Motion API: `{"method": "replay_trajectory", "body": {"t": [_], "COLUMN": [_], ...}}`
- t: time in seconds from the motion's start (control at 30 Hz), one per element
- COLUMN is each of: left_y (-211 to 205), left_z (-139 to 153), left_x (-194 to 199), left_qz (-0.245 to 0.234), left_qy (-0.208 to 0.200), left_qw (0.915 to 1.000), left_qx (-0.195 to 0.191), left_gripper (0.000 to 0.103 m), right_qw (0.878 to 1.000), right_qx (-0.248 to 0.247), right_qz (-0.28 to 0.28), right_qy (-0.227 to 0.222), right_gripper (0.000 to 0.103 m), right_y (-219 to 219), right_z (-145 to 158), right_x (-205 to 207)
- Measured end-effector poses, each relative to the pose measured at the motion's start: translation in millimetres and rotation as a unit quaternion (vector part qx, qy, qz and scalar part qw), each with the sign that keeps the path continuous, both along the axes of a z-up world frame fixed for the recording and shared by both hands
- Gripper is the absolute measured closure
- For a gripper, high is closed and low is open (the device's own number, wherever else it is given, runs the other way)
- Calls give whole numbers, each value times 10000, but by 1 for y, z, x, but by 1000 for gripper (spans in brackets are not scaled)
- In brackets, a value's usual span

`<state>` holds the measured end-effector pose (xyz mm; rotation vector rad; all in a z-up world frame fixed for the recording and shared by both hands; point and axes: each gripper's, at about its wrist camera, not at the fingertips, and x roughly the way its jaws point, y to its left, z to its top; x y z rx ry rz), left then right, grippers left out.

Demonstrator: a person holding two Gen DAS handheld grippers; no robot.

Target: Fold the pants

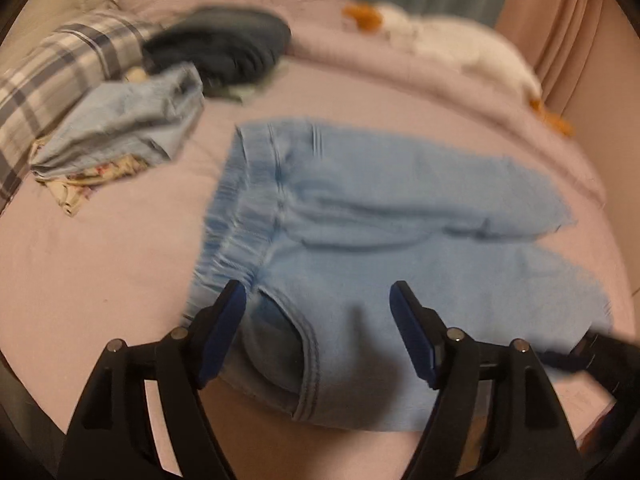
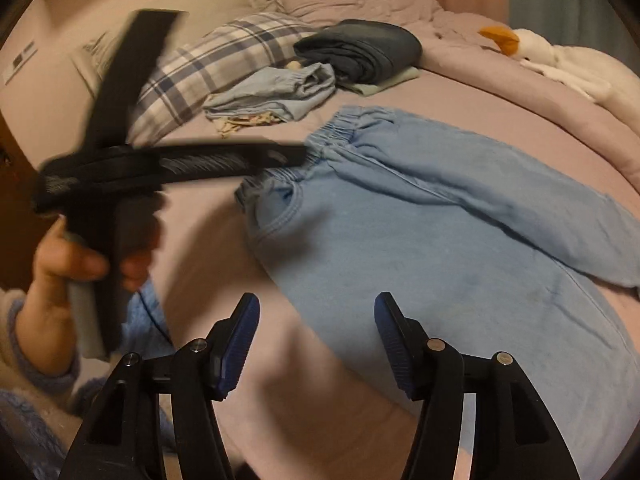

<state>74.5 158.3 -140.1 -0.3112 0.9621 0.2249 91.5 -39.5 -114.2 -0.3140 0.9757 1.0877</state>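
The left gripper (image 1: 318,300) hangs with jaws apart and empty, tilted down over the near waistband corner of the light blue pants (image 1: 380,216), spread flat on the pink bed (image 1: 100,272); the blurred picture seems to show no contact. The right gripper (image 2: 316,314) is likewise spread and empty, pants just beyond, and only this view shows the person's left hand (image 2: 76,264) gripping the other tool.

- The light blue pants (image 2: 460,248) are cut off by the right wrist view's right edge.
- The left wrist view is smeared by motion blur.
- The left gripper (image 2: 168,92) is blurred.
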Motion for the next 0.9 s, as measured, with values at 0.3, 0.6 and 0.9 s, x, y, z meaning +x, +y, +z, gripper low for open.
{"method": "replay_trajectory", "body": {"t": [0.3, 0.6, 0.9], "left_y": [-29, -16, -17], "left_z": [-38, -36, -32], "left_x": [5, -14, -20], "left_qz": [-702, -898, -913], "left_qy": [717, 468, 424], "left_qw": [9867, 9907, 9938], "left_qx": [1282, 911, 471], "left_gripper": [30, 29, 29], "right_qw": [9708, 9789, 9582], "right_qx": [-1469, -1222, -1093], "right_qz": [-1892, -1595, -2620], "right_qy": [-137, 384, 361], "right_gripper": [43, 43, 43], "right_y": [-6, -36, -128], "right_z": [-68, -56, -70], "right_x": [69, 67, 112]}}
